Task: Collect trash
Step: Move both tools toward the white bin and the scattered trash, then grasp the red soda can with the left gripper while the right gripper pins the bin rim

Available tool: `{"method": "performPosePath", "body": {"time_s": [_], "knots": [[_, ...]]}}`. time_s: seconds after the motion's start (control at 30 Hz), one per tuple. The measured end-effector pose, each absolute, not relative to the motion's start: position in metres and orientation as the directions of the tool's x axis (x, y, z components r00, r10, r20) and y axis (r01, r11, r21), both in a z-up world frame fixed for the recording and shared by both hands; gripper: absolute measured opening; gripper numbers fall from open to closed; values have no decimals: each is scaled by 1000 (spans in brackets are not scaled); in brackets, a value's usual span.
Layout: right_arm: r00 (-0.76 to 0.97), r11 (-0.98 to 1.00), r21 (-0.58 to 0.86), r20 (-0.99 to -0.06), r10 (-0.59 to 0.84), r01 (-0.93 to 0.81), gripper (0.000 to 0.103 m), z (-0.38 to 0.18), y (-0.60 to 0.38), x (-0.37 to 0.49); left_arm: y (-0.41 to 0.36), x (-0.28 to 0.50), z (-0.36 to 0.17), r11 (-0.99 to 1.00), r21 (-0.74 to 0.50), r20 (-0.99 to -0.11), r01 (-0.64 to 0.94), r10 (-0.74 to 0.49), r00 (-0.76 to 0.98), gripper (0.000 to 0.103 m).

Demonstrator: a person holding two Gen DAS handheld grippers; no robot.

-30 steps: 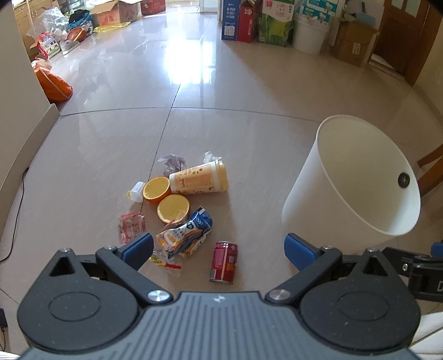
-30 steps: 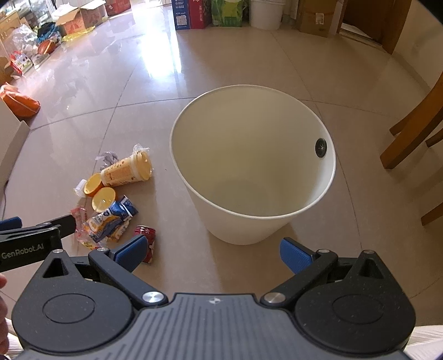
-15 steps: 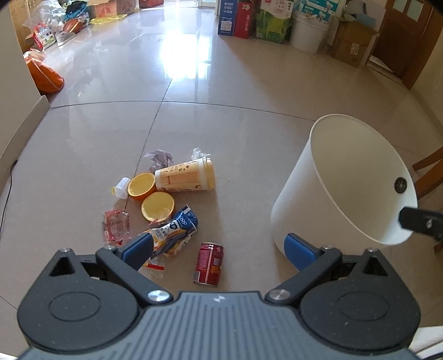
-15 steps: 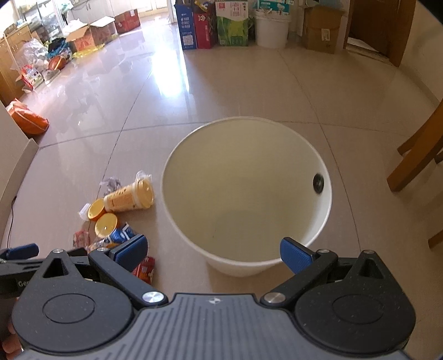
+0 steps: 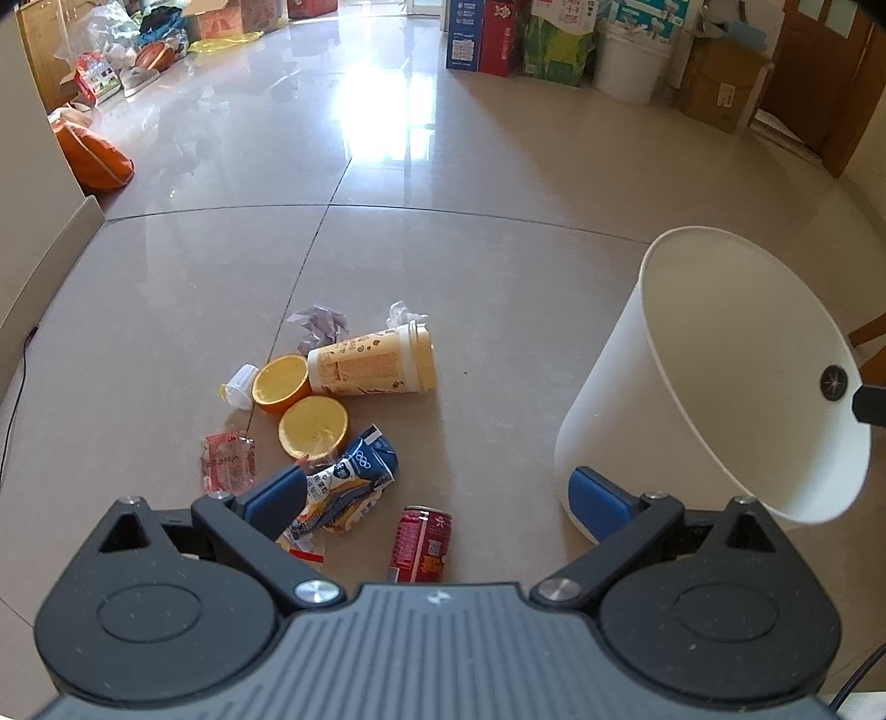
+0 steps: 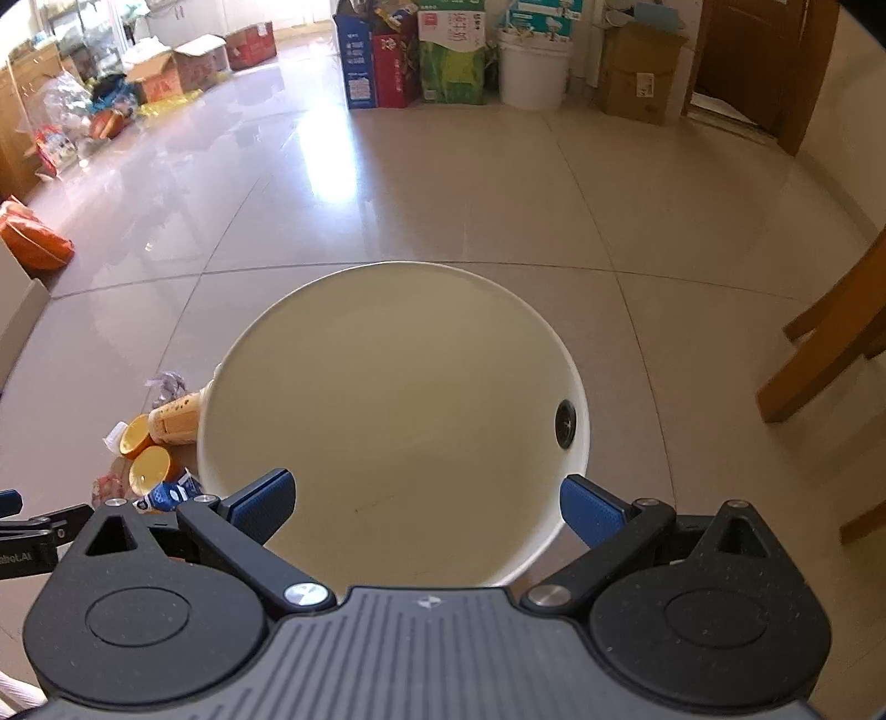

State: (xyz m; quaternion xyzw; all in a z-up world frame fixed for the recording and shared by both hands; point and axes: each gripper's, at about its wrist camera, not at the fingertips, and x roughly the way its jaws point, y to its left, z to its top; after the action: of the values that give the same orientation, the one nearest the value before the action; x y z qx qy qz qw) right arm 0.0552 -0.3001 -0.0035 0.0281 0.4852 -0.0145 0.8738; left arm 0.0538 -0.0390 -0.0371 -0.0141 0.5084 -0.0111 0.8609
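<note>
Trash lies scattered on the tiled floor: a red can (image 5: 422,544), a blue snack wrapper (image 5: 354,482), two orange bowl halves (image 5: 313,426), a tipped yellow cup (image 5: 376,363), a red packet (image 5: 228,462), a small white cup (image 5: 239,385) and crumpled paper (image 5: 321,327). A white bin (image 5: 714,382) stands to their right, empty inside (image 6: 393,421). My left gripper (image 5: 440,495) is open above the can. My right gripper (image 6: 426,504) is open above the bin's near rim. Nothing sits between either pair of fingers.
Cardboard boxes (image 5: 482,33) and a white bucket (image 5: 628,69) line the far wall. An orange bag (image 5: 91,158) lies at the left by a wall. Wooden chair legs (image 6: 825,343) stand right of the bin. A wooden door (image 6: 764,61) is at the far right.
Both grippers have risen and tilted forward, so the trash and the bin sit lower in view. The right gripper now looks straight down into the bin. Nothing was picked up.
</note>
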Motion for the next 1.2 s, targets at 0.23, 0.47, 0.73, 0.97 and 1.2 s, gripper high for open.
{"method": "performPosePath", "body": {"time_s": [0.23, 0.47, 0.73, 0.97, 1.2], "knots": [[500, 987, 40, -865, -45, 157, 103, -23, -344, 78, -41, 59, -44, 999, -20, -883, 25, -29, 468, 100], [391, 967, 30, -918, -74, 253, 78, -45, -372, 117, -39, 60, -50, 999, -8, -897, 39, -25, 442, 100], [321, 958, 20, -944, -76, 285, 36, -67, -382, 144, -35, 58, -51, 998, -35, -900, 43, -51, 433, 100], [297, 973, -52, -947, -119, 225, 13, -70, -360, 147, -30, 57, -52, 998, -56, -905, 34, -65, 421, 100], [307, 967, -13, -947, -93, 254, 13, -69, -369, 151, -28, 54, -52, 998, -48, -905, 41, -61, 422, 100]]}}
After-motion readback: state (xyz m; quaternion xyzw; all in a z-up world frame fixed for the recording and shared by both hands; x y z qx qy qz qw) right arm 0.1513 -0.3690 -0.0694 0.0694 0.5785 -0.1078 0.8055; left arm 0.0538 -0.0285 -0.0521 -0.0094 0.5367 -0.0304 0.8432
